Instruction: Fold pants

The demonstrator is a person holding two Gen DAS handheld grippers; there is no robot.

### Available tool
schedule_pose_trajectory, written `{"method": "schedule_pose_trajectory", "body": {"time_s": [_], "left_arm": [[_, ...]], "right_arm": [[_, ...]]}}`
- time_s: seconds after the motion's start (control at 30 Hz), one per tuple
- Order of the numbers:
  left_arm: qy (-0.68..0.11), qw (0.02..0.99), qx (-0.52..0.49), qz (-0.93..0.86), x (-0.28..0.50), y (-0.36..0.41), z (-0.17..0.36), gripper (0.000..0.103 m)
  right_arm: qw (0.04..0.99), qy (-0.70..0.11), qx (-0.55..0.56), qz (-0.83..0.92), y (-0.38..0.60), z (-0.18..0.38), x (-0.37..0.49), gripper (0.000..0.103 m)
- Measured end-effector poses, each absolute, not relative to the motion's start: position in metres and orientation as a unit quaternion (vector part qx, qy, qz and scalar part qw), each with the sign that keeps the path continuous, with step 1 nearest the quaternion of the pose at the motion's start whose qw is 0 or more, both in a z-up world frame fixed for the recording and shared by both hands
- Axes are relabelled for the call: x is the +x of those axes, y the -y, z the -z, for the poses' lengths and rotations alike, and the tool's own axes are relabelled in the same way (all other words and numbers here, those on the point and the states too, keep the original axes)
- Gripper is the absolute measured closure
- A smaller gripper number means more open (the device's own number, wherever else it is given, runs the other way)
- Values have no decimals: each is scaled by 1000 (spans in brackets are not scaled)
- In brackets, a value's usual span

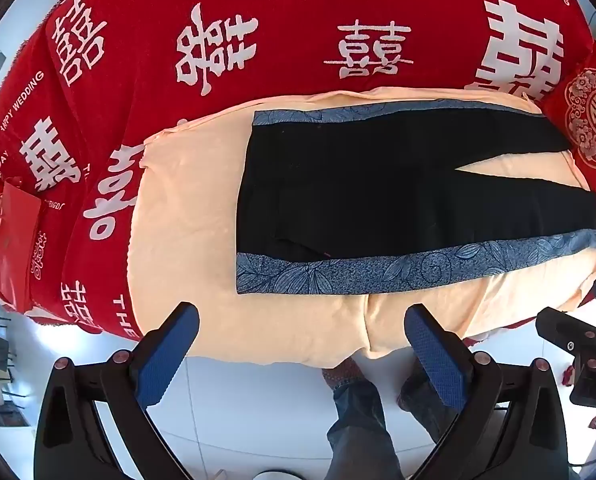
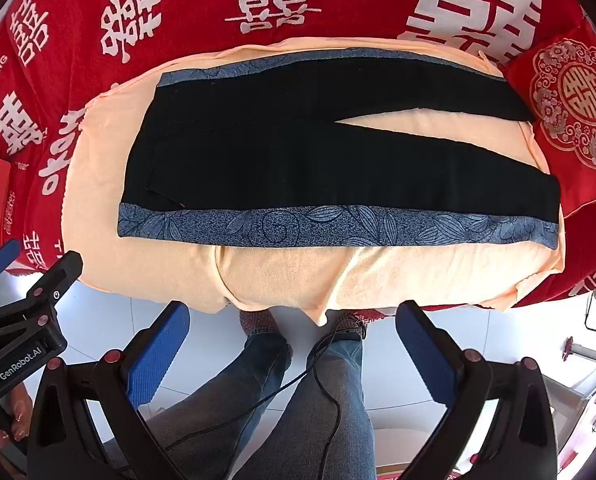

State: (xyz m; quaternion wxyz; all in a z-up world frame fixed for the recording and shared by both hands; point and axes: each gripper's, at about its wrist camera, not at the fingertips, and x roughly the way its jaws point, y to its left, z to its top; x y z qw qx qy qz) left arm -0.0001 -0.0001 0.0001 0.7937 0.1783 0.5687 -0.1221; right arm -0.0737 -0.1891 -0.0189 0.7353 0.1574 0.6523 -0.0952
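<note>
Left gripper point(image 1: 301, 350): I'm holding it spread wide, empty, off the near edge.
Right gripper point(image 2: 292, 346): I'm keeping it agape too, carrying nothing.
Pants point(image 2: 298, 160): I'm seeing them lying flat on the peach cloth point(image 2: 282, 276), waist left, legs splayed right.
Grip plan: I'm judging each jaw should be pinching the near blue trim point(image 2: 337, 226), waist and hem.
Fold: I'm aiming to be lifting evenly, laying leg over leg.

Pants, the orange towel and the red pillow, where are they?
pants point(image 2: 298, 152): right wrist view, middle of the black part.
orange towel point(image 2: 337, 276): right wrist view, bare front edge below the pants.
red pillow point(image 2: 569, 112): right wrist view, on its round pattern.
</note>
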Motion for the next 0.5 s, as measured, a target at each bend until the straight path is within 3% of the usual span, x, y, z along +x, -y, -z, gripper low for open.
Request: {"method": "schedule_pose_trajectory", "body": {"time_s": [0.5], "left_arm": [[-571,792,180,120,0,0,-1,0]], "right_arm": [[734,-654,157,96,188,19,-73,0]]}}
